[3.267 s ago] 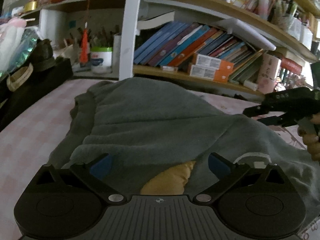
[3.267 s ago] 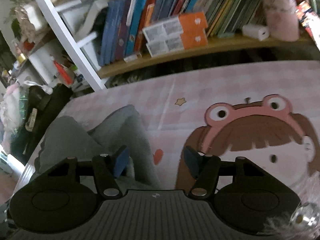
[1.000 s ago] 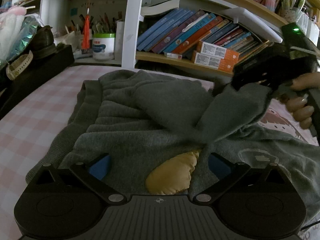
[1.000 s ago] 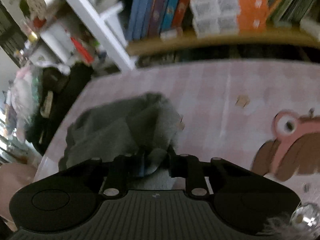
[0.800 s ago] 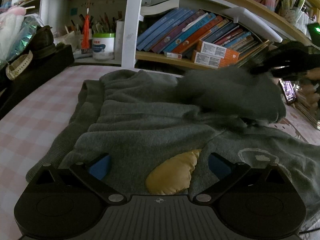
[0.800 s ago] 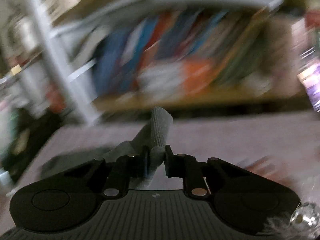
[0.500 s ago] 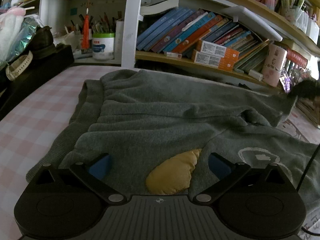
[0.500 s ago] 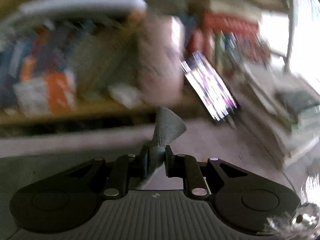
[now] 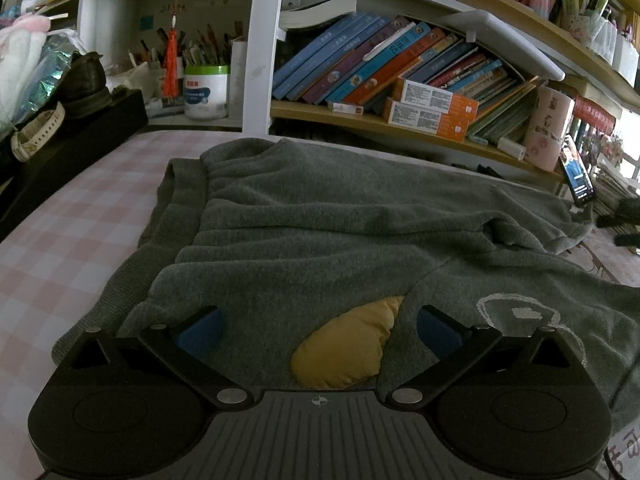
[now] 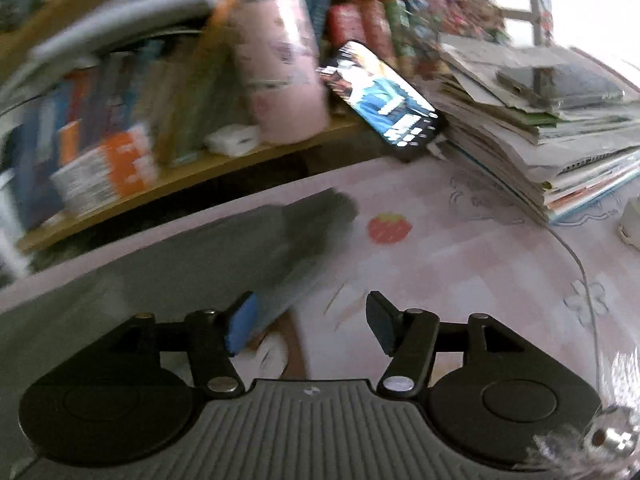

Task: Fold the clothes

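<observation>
Grey sweatshirt (image 9: pixel 340 224) lying spread across the pink checked tablecloth (image 9: pixel 60 248) in front of the bookshelf (image 9: pixel 400 128), its ribbed hem toward the far left and one sleeve (image 9: pixel 532 220) drawn out to the right so that the garment lies flat before any fold is made. The left gripper (image 9: pixel 318 328) rests low over the near edge of the cloth with its jaws standing wide apart; a yellow patch (image 9: pixel 340 356) of the garment lies between the blue pads (image 9: pixel 200 332), which press on nothing, and the placement reads as steadying the body of the sweatshirt. The right gripper (image 10: pixel 310 324) has its jaws opening, with nothing between them: the sleeve end (image 10: pixel 316 216) lies just ahead and to the left on the cloth, apart from both pads, probably just let go, though motion blur softens its outline. The left wrist view alone gives the whole garment, its wrinkles and the white outline print (image 9: pixel 520 312) on the near right; of the right gripper it shows only a dark sliver at the right edge. The right wrist view alone shows the printed strawberry (image 10: pixel 390 228), the propped phone (image 10: pixel 384 100), the pink cup (image 10: pixel 280 72) and the stack of papers (image 10: pixel 540 120) bounding the free table beyond the sleeve.
</observation>
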Demonstrator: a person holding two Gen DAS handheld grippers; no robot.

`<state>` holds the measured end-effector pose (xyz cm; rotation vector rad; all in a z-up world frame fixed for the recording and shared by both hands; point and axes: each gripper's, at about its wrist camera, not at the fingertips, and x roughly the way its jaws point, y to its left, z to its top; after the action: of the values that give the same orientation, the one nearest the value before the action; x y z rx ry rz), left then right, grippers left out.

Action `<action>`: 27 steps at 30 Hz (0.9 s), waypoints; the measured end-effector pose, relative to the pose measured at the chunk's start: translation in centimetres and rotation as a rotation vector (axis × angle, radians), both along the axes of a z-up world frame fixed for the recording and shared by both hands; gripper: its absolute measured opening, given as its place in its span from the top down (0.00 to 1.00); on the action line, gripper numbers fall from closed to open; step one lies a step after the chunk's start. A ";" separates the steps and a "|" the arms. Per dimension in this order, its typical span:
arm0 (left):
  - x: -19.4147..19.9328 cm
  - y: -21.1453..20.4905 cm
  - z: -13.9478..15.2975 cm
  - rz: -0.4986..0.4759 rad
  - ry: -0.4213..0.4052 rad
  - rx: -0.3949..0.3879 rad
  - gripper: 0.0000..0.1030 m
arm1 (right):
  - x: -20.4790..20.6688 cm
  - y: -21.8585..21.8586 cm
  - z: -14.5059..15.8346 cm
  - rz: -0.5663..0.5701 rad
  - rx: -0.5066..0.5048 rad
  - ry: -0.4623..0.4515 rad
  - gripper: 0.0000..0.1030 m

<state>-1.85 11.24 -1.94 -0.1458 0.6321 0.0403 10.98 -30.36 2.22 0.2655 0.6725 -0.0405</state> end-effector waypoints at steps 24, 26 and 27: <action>-7.8 0.8 2.6 0.139 -0.225 -0.051 0.00 | -18.2 -1.2 -2.6 0.350 -0.192 0.039 0.35; -8.9 1.1 2.8 0.177 -0.214 -0.009 0.00 | -18.9 -1.6 -2.6 0.349 -0.200 0.040 0.35; -9.3 1.2 2.9 0.187 -0.205 0.008 0.00 | -19.2 -1.8 -2.7 0.346 -0.205 0.037 0.35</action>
<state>-11.13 12.44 0.91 -0.1986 0.4119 0.2057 -8.25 -32.13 -0.45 -0.0511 0.7380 0.2161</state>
